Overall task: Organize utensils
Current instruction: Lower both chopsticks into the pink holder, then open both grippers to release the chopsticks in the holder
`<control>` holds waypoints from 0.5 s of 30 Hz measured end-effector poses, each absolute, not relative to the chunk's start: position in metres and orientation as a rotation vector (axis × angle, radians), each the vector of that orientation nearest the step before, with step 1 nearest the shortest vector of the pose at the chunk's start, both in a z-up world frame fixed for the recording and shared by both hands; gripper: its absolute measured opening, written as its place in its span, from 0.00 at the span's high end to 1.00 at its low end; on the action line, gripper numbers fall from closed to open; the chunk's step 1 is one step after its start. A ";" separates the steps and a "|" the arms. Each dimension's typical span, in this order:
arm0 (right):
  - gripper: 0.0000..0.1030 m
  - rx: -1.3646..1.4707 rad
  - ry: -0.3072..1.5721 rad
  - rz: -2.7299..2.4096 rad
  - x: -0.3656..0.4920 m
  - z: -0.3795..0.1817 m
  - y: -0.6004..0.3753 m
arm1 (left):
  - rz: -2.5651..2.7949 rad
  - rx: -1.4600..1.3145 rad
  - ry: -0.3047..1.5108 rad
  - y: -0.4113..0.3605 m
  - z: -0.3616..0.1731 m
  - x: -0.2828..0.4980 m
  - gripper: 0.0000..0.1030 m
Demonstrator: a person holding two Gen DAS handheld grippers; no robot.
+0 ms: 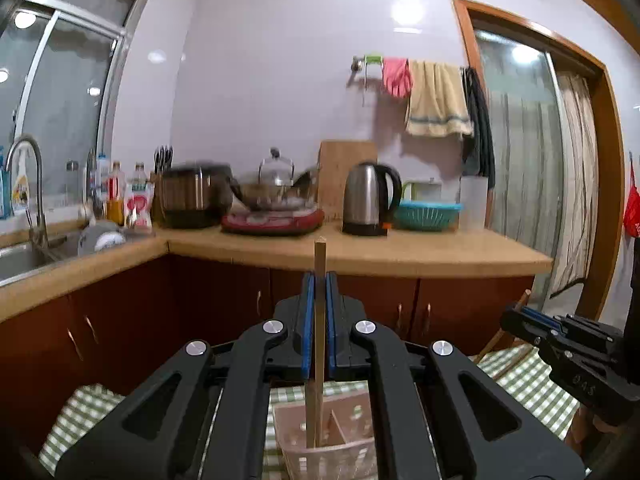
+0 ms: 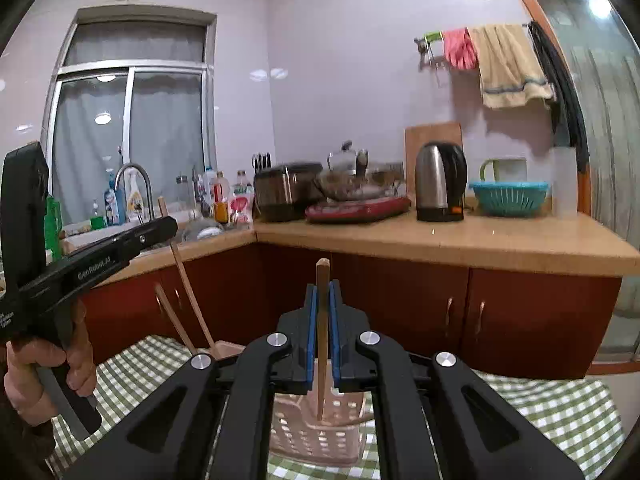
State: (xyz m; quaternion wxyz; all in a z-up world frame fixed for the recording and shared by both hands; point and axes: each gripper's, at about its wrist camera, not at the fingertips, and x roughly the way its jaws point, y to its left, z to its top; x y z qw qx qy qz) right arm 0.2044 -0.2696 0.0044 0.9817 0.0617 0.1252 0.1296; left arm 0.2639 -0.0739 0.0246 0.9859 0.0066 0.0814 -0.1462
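Now each hand-held gripper, left (image 1: 319, 280) and right (image 2: 323, 292), clamps one upright chopstick (image 1: 319, 264) over the basket (image 2: 320, 432)

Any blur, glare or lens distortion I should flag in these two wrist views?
Left wrist view: the rice cooker and glass pot are motion-smeared, the left gripper and its chopstick sharp; lamp glare on the wall tiles. Right wrist view: similar smear on the counter items, fisheye bows the countertop, dark corners.

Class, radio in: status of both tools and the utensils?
Left tool shut on chopstick. Right tool shut on second chopstick. Both above pink holder. Nothing blocking.
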 end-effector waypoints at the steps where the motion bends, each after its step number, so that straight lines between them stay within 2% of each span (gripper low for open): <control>1: 0.94 0.126 0.265 0.263 0.206 0.000 -0.269 | -0.292 0.013 0.182 -0.074 0.018 0.267 0.94; 4: 0.94 0.125 0.289 0.261 0.210 -0.008 -0.266 | -0.290 0.016 0.219 -0.074 0.003 0.272 0.94; 5: 0.94 0.124 0.298 0.263 0.211 -0.011 -0.265 | -0.284 0.017 0.218 -0.074 0.000 0.272 0.91; 7: 0.93 0.124 0.308 0.262 0.213 -0.015 -0.264 | -0.279 0.019 0.210 -0.075 -0.001 0.271 0.73; 8: 0.86 0.124 0.306 0.260 0.212 -0.016 -0.264 | -0.280 0.021 0.212 -0.075 -0.002 0.271 0.61; 9: 0.74 0.123 0.307 0.261 0.212 -0.017 -0.264 | -0.278 0.017 0.210 -0.074 -0.002 0.271 0.53; 11: 0.60 0.119 0.293 0.248 0.210 -0.014 -0.264 | -0.276 0.023 0.206 -0.075 -0.001 0.269 0.51; 13: 0.59 0.107 0.276 0.239 0.206 -0.009 -0.264 | -0.270 0.024 0.204 -0.073 0.001 0.268 0.43; 15: 0.54 0.093 0.263 0.228 0.201 -0.004 -0.265 | -0.268 0.011 0.199 -0.070 0.004 0.265 0.36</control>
